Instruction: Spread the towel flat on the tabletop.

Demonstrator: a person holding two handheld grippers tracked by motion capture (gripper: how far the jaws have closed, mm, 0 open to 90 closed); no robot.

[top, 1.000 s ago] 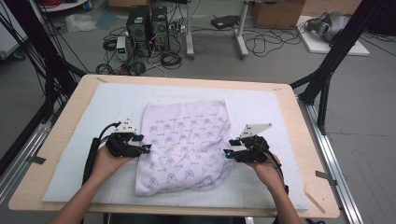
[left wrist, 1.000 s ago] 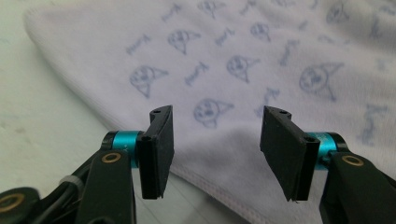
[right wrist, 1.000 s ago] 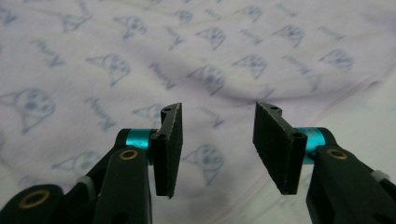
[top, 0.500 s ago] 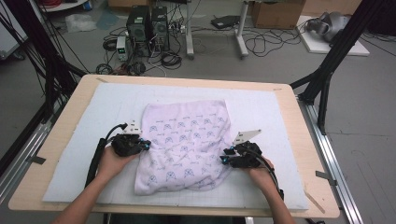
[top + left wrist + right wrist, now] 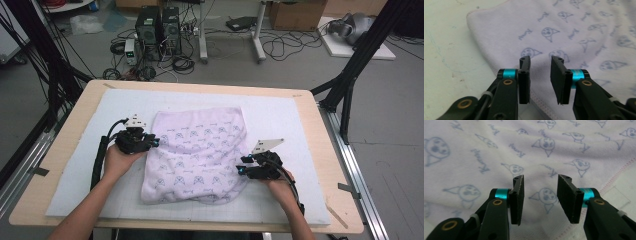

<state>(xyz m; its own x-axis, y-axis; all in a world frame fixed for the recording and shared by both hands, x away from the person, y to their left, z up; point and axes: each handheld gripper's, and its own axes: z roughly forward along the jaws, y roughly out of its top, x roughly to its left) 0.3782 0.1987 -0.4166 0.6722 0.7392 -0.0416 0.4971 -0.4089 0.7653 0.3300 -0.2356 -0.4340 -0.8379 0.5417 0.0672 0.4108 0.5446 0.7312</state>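
Note:
A pale lilac towel (image 5: 197, 152) with a blue printed pattern lies folded and slightly rumpled in the middle of the white mat (image 5: 290, 115). My left gripper (image 5: 154, 142) sits at the towel's left edge, jaws open over the hem (image 5: 539, 100), nothing between them (image 5: 540, 61). My right gripper (image 5: 241, 171) is at the towel's lower right side, also open, its jaws hovering over the printed cloth (image 5: 499, 157) near the pink-stitched hem (image 5: 540, 181).
The mat covers a wooden table (image 5: 332, 165). Black frame legs (image 5: 352, 65) stand at the right and left. Computers and cables (image 5: 160, 30) lie on the floor beyond the far edge.
Both grippers have shifted slightly toward me along the towel's sides; the right one moved lower and inward. The towel's lower right edge looks a little more bunched.

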